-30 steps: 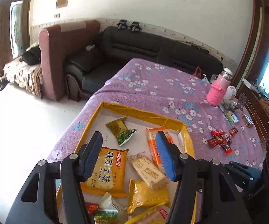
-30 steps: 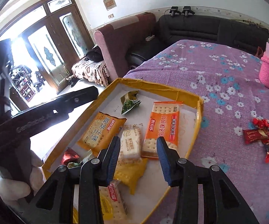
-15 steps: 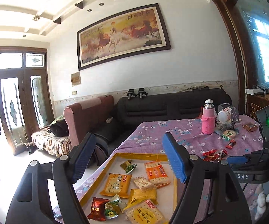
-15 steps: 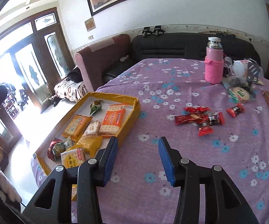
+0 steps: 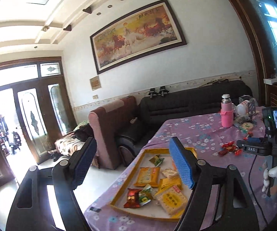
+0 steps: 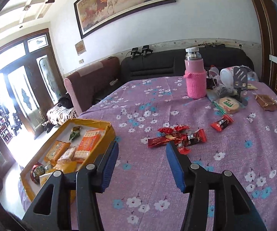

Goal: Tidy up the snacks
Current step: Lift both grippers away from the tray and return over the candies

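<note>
A yellow tray at the table's left edge holds several snack packs, such as an orange cracker pack and a yellow pack. A cluster of red candy wrappers lies on the purple floral cloth, with one more red wrapper to its right. My left gripper is open and empty, raised above and left of the tray. My right gripper is open and empty, just in front of the red cluster. The right gripper's body shows in the left wrist view.
A pink bottle stands at the back of the table, with a round biscuit pack, a brown packet, a white cup and clutter beside it. A dark sofa and a maroon armchair stand beyond the table.
Both grippers rose and pulled back from the tray. The right gripper swung right across the cloth toward the red wrappers. The left gripper tilted up. Both stay open.
</note>
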Demonstrator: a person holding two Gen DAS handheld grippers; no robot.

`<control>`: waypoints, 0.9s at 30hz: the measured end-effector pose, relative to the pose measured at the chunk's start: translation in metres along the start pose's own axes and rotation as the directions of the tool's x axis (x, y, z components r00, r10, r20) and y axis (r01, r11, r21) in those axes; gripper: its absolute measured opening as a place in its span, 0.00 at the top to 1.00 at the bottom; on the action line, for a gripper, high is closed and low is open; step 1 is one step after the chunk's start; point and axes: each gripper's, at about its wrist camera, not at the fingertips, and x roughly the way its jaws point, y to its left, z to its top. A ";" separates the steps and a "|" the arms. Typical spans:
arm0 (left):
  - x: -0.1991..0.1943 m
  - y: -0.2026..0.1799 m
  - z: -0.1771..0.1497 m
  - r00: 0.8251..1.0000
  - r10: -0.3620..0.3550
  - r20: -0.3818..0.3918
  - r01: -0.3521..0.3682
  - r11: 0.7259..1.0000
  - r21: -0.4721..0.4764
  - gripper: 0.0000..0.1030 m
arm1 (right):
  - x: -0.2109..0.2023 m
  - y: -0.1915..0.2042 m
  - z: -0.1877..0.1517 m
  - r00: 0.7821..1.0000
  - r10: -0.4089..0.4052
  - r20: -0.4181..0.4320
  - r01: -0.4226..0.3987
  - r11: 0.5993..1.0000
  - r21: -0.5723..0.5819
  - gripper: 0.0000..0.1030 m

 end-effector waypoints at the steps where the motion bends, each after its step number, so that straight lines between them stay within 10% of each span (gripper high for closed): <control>1: -0.006 0.008 0.003 0.999 0.041 -0.004 -0.041 0.999 -0.011 0.25 | 0.007 -0.006 -0.003 1.000 -0.006 -0.003 0.006 1.000 -0.004 0.48; 13: -0.099 0.062 0.033 0.948 0.319 0.010 -0.316 0.943 -0.104 0.25 | 0.003 -0.027 -0.032 0.995 -0.078 0.064 0.081 0.995 -0.053 0.48; 27: -0.089 0.024 0.030 0.987 0.157 -0.028 -0.159 0.981 -0.107 0.24 | -0.018 -0.034 -0.027 0.991 -0.090 0.102 0.096 0.994 -0.052 0.48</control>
